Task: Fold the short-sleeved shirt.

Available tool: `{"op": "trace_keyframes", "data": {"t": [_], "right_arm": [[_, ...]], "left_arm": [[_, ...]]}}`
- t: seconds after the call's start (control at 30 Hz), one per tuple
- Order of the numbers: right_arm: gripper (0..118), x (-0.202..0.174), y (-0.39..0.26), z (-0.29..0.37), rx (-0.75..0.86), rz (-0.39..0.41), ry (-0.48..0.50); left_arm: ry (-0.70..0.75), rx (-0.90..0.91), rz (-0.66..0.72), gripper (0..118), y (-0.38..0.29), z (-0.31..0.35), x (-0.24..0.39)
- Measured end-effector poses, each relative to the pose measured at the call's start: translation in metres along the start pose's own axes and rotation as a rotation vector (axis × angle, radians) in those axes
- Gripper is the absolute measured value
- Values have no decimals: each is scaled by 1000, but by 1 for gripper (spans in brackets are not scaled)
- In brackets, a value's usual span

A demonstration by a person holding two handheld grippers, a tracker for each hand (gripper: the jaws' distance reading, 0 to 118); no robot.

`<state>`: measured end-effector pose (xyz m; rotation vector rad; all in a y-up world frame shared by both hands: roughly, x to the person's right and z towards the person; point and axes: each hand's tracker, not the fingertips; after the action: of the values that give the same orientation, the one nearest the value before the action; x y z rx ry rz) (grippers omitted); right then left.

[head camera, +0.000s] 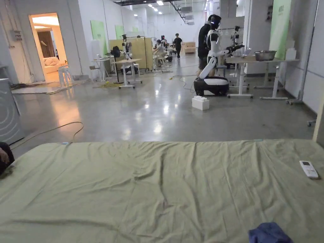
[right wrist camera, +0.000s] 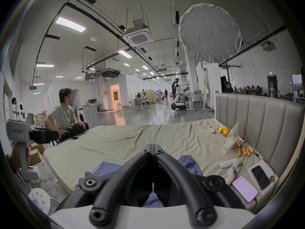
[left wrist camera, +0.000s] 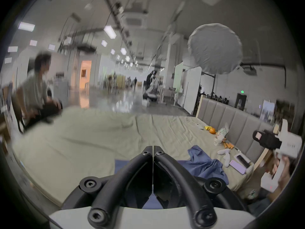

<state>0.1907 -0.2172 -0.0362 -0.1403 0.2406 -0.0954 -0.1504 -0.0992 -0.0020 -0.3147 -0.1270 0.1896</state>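
A blue short-sleeved shirt (head camera: pixel 269 233) lies crumpled at the near edge of a bed covered by a pale green sheet (head camera: pixel 158 183). In the left gripper view the shirt (left wrist camera: pixel 204 163) lies below and to the right of my left gripper (left wrist camera: pixel 153 147), whose jaws are shut with nothing between them, held above the bed. In the right gripper view the shirt (right wrist camera: pixel 188 164) spreads under my right gripper (right wrist camera: pixel 153 145), also shut on nothing and raised above the cloth. The right gripper (left wrist camera: pixel 264 140) appears at the right edge of the left gripper view, the left gripper (right wrist camera: pixel 42 136) at the left of the right gripper view.
A white remote (head camera: pixel 308 169) lies on the sheet at the right. Phones (right wrist camera: pixel 245 190), fruit (right wrist camera: pixel 226 132), a snack bag and a white controller sit along the padded headboard (right wrist camera: pixel 264 125). A person (right wrist camera: pixel 67 115) sits beside the bed's left side. A white robot (head camera: pixel 212 63) stands beyond.
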Motion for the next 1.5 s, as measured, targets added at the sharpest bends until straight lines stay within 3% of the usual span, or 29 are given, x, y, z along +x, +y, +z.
{"op": "trace_keyframes", "data": {"t": [0.07, 0.13, 0.2, 0.23, 0.33, 0.4, 0.53, 0.73, 0.77, 0.8, 0.87, 1.0, 1.2, 1.23, 1.27, 1.3, 1.33, 1.37, 1.4, 1.5], "right_arm": [[0, 3, -4, -7, -23, 8, -2], [0, 7, -12, -14, -65, 10, -17], [0, 10, -18, -21, -99, 16, -35], [0, 12, -22, -22, -106, 14, -50], [0, 23, -36, -30, -164, -43, -82], [0, 31, -45, -34, -194, -68, -92], [0, 40, -56, -40, -217, -72, -97], [0, 43, -70, -45, -253, -58, -116], [0, 36, -61, -53, -261, -57, -119], [0, 35, -61, -57, -272, -55, -120], [0, 33, -61, -61, -289, -41, -117], [0, 37, -65, -69, -322, -10, -104], [2, 74, -55, -113, -319, -59, -82], [7, 86, -51, -133, -336, -65, -81], [23, 98, -48, -154, -396, -76, -88], [59, 116, -48, -181, -488, -115, -84], [78, 134, -50, -208, -555, -139, -49], [84, 147, -54, -230, -615, -152, -13], [83, 158, -58, -252, -672, -140, -3], [83, 190, -73, -305, -769, -72, -99]], "left_arm": [[-40, -94, 69, 18, 6, -41, -34], [-67, -202, 97, 42, 1, -93, -60], [-23, -310, 110, 78, -6, -156, -76], [6, -360, 108, 83, -11, -185, -82], [131, -452, -17, 83, -44, -269, -70], [136, -494, -49, 83, -56, -300, -66], [137, -589, 66, 82, -48, -363, -99], [149, -616, 114, 72, -50, -404, -118], [158, -628, 107, 66, -52, -411, -117], [179, -651, 97, 52, -57, -429, -127], [209, -694, 56, 12, -66, -441, -119], [219, -726, -5, 9, -77, -453, -103], [214, -760, 30, 9, -77, -462, -112], [220, -756, 21, 9, -78, -462, -111], [219, -758, 13, 9, -79, -462, -111], [216, -759, 3, 9, -81, -462, -110], [219, -758, 11, 8, -81, -463, -108], [218, -761, 13, 8, -81, -463, -109], [215, -765, 17, 8, -80, -464, -111], [204, -777, 36, 8, -77, -469, -120]]}}
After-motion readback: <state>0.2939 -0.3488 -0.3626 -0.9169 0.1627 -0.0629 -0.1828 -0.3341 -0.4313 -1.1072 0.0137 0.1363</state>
